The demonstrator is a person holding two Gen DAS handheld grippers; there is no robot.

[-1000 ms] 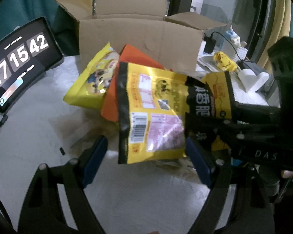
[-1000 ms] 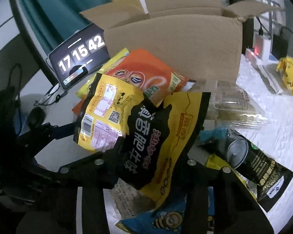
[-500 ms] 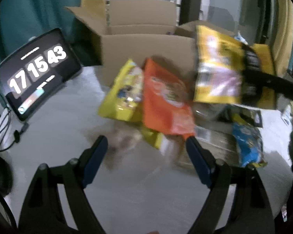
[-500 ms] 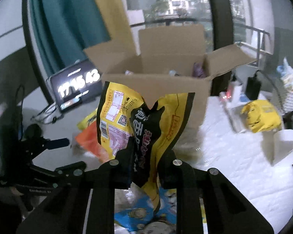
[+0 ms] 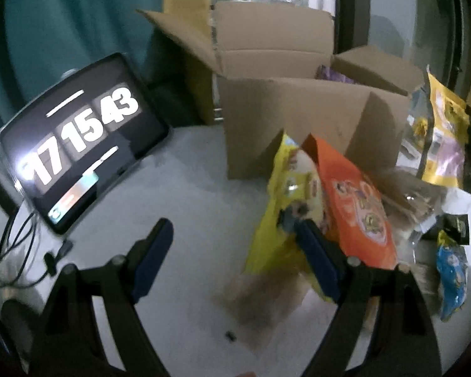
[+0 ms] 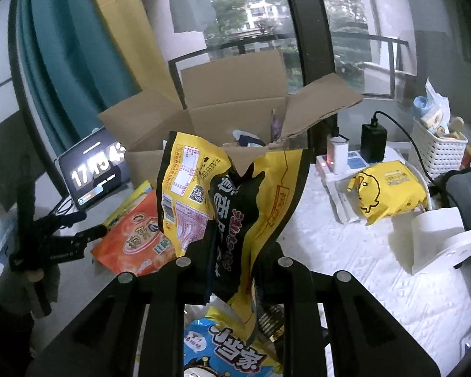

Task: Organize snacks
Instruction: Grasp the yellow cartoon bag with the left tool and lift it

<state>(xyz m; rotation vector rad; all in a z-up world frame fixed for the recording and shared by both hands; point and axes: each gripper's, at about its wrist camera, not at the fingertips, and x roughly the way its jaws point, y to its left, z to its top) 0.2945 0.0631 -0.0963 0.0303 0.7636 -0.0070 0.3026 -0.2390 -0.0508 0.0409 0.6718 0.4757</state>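
Note:
My right gripper (image 6: 234,257) is shut on a yellow and black snack bag (image 6: 235,188), which hangs lifted in front of the open cardboard box (image 6: 235,106). The same bag (image 5: 449,144) shows at the right edge of the left wrist view, beside the box (image 5: 298,122). My left gripper (image 5: 232,251) stands open over the table with nothing between its fingers; its right finger (image 5: 317,260) overlaps the edge of a yellow bag (image 5: 282,207). An orange bag (image 5: 358,207) leans beside the yellow one. The orange bag (image 6: 138,235) lies left of the held bag.
A tablet (image 5: 78,144) with a clock stands at the left with cables. A blue snack bag (image 6: 223,352) lies under my right gripper. A yellow duck pack (image 6: 389,194), charger (image 6: 373,143), white basket (image 6: 439,150) and paper roll (image 6: 436,238) sit to the right.
My right gripper closed on the yellow and black bag and raised it off the pile toward the box. My left gripper drew away to the left, leaving the bag out of its jaws.

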